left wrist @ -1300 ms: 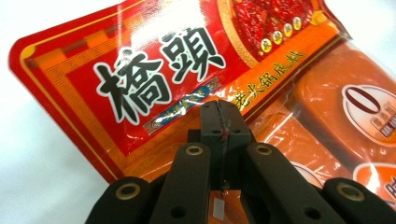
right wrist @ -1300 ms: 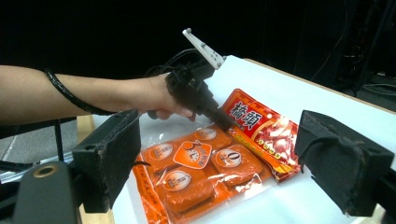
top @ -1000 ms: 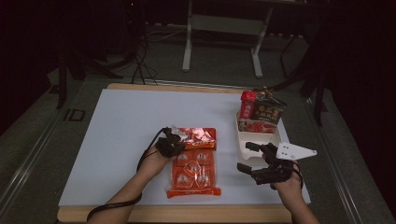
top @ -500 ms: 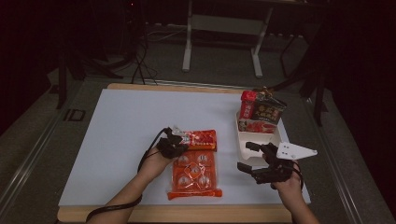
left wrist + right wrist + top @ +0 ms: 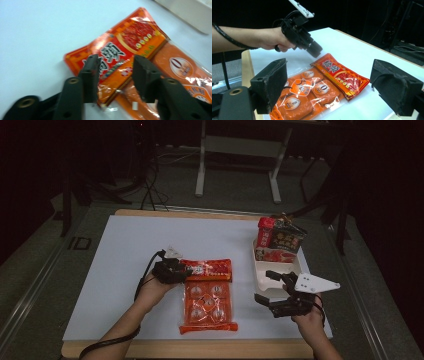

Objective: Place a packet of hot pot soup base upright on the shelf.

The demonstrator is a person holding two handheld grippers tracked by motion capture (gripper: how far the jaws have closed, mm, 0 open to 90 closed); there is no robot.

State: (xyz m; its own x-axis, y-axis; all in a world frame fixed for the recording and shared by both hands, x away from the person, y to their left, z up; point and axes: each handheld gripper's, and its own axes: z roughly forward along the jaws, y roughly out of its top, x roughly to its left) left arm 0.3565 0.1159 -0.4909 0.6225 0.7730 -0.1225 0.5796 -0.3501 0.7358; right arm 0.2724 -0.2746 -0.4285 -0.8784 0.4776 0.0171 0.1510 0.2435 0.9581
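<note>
A red-orange sauce packet [image 5: 209,269] lies flat on the white table sheet, across the far end of a larger orange multi-pouch pack [image 5: 207,305]. My left gripper [image 5: 175,270] is at the red packet's left end. In the left gripper view its jaws stand open [image 5: 115,75] over the corner of the red packet [image 5: 125,47], with the orange pack [image 5: 182,67] to the right. My right gripper [image 5: 267,287] is open and empty, right of the packs by the tray. Its view looks between wide jaws [image 5: 333,85] at the red packet [image 5: 342,75] and the orange pack [image 5: 299,100].
A white tray [image 5: 277,270] sits at the right, with red and dark food packages [image 5: 280,240] standing at its far end. The white sheet [image 5: 125,250] covers the table; its wooden edge [image 5: 200,349] runs along the front. Dark floor and a stand's legs lie beyond.
The left gripper has shifted slightly left off the red packet, which now lies flat. The right gripper has stayed where it was.
</note>
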